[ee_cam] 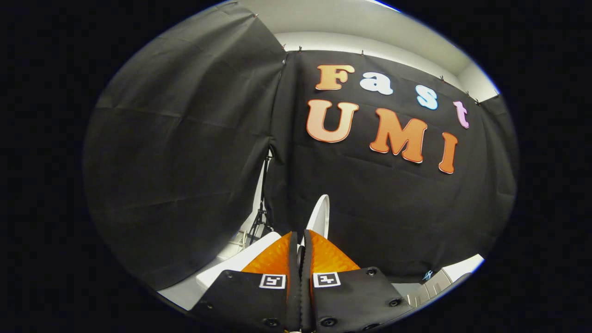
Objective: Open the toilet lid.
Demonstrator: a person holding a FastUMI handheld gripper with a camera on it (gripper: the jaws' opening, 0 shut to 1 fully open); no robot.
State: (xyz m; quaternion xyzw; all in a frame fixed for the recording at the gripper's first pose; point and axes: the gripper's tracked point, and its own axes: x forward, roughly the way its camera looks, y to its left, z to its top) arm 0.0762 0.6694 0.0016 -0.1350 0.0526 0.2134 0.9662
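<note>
Gripper (300, 238), two-fingered, at the lower centre of the frame: fingers drawn close together, only a thin slit between them; the thin white toilet lid (320, 216) rises edge-on from directly behind the tips, so whether the fingers pinch its edge cannot be told. Each finger base carries a small square black-and-white marker tag (272, 280). White ceramic toilet tank top (240, 263), flat, at the lower left beside the fingers. Black draped cloth wall (185, 162) across the middle and upper frame, hung in two panels meeting at a corner. Slim black tripod stand (262, 208) in the gap between the panels. Pale ceiling strip (360, 32) at the top.
</note>
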